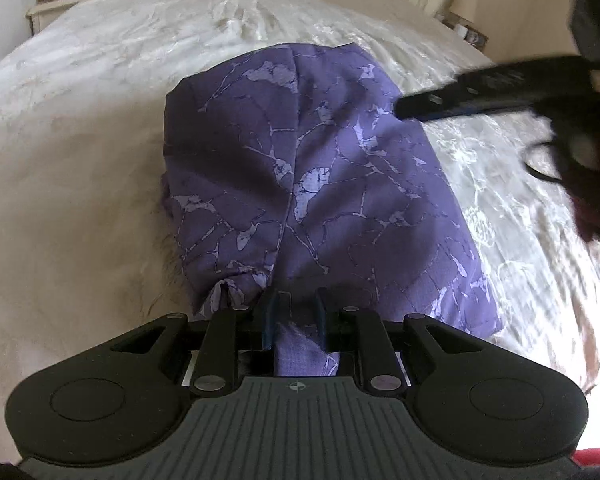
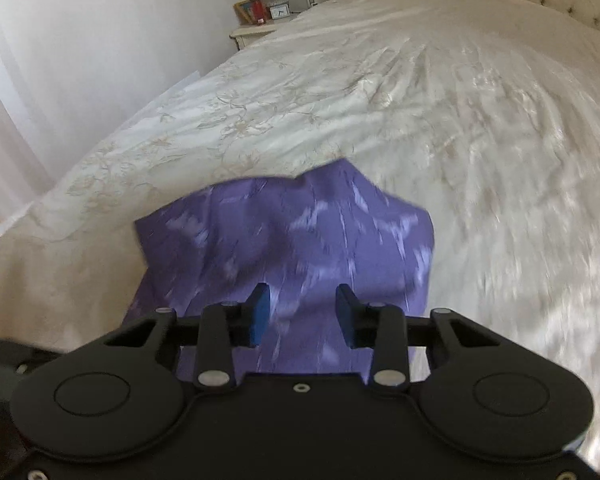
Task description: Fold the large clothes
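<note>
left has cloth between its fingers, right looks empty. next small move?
Probably bring the right gripper down and close on the near edge of the purple patterned garment. Its jaws stand apart above the fabric with nothing pinched, while the left gripper already has a bunched fold between its fingers on the cream bedspread.

- No word, brand, label or number can be read in either view.
- The only sign is a small round crosshair mark (image 1: 295,387) on the ribbed grey plate of the left gripper.
- The small white bedside clock (image 2: 279,11) is too small and blurred to read.
</note>
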`<state>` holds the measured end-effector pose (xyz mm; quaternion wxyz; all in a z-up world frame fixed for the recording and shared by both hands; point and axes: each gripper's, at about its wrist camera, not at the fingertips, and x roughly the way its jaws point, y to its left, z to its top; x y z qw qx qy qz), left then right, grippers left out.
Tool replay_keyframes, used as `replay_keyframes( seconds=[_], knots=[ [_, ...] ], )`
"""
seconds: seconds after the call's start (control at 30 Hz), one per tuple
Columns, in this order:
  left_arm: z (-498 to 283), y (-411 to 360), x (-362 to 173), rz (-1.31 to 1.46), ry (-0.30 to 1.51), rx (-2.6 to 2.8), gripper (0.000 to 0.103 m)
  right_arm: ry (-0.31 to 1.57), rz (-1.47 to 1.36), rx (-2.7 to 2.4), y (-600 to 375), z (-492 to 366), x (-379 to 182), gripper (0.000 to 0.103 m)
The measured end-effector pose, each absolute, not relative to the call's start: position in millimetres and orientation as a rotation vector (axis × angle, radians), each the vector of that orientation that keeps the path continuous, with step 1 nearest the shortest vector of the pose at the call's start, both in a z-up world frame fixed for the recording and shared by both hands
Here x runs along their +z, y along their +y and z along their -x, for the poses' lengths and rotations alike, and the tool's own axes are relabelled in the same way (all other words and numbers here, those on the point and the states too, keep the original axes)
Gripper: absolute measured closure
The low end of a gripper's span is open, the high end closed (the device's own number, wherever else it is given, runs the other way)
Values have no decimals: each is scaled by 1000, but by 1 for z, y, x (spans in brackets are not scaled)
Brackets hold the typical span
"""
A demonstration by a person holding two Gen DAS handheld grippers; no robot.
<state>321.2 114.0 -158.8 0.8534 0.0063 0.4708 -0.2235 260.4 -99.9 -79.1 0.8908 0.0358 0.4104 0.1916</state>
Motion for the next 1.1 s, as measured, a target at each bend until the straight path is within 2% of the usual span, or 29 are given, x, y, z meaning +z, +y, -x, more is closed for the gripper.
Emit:
replay_keyframes(
  seconds=[0.33,0.63,0.7,0.77,0.8,0.83,0.87,0.9,0.93,1.03,1.1],
  knots=[
    [-326,117,-164,30,1014,-441,83,1033,82,375,-44,-359,-137,58],
    [-328,113,-164,42,1046,-406,83,1017,271,347,-3,-366,-149,59],
    [-331,115,-161,67,1052,-410,82,999,230,373,-6,-366,-143,57],
    [-332,123,-156,130,1048,-440,76,969,96,414,-23,-366,-128,52],
    [-332,128,-152,181,1048,-457,68,951,30,430,-34,-364,-121,46],
    [-331,134,-149,230,1048,-470,55,925,-42,449,-48,-360,-112,38],
    [-331,138,-145,278,1042,-480,47,896,-101,468,-61,-354,-105,34],
    [-330,143,-141,314,1025,-484,31,864,-151,482,-74,-348,-98,21],
    [-328,145,-136,332,1003,-482,20,834,-185,479,-88,-340,-92,10],
    [-324,149,-127,303,962,-437,7,800,-245,440,-127,-318,-84,7],
    [-328,154,-132,313,989,-419,7,825,-290,403,-149,-314,-90,4]
  ],
)
